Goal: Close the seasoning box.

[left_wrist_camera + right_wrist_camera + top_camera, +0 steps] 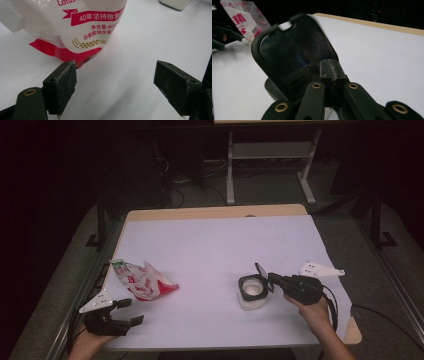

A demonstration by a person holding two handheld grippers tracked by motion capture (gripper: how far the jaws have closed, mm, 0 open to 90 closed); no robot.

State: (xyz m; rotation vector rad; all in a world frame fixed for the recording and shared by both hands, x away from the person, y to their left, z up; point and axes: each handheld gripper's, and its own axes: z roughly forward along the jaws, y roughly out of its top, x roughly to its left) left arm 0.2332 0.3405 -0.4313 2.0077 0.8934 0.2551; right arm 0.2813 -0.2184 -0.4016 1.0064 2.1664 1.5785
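Observation:
A red-and-white plastic pouch point(142, 281) with printed text lies on the white table cover at the left. In the left gripper view the pouch point(82, 22) is just beyond my left gripper point(117, 85), whose jaws stand wide apart with only bare cover between them. From above, the left gripper point(131, 311) sits at the near left corner. A small white jar point(251, 292) with a black rim stands right of centre. Its black flip lid point(261, 270) is tilted up. My right gripper point(267, 279) is shut on the lid's edge point(294, 50), pads pinching it point(331, 70).
The wooden table edge point(215, 212) borders the white cover at the back. Behind the table the floor holds cables and a white metal frame point(270, 165). The pouch point(244, 20) shows far left in the right gripper view.

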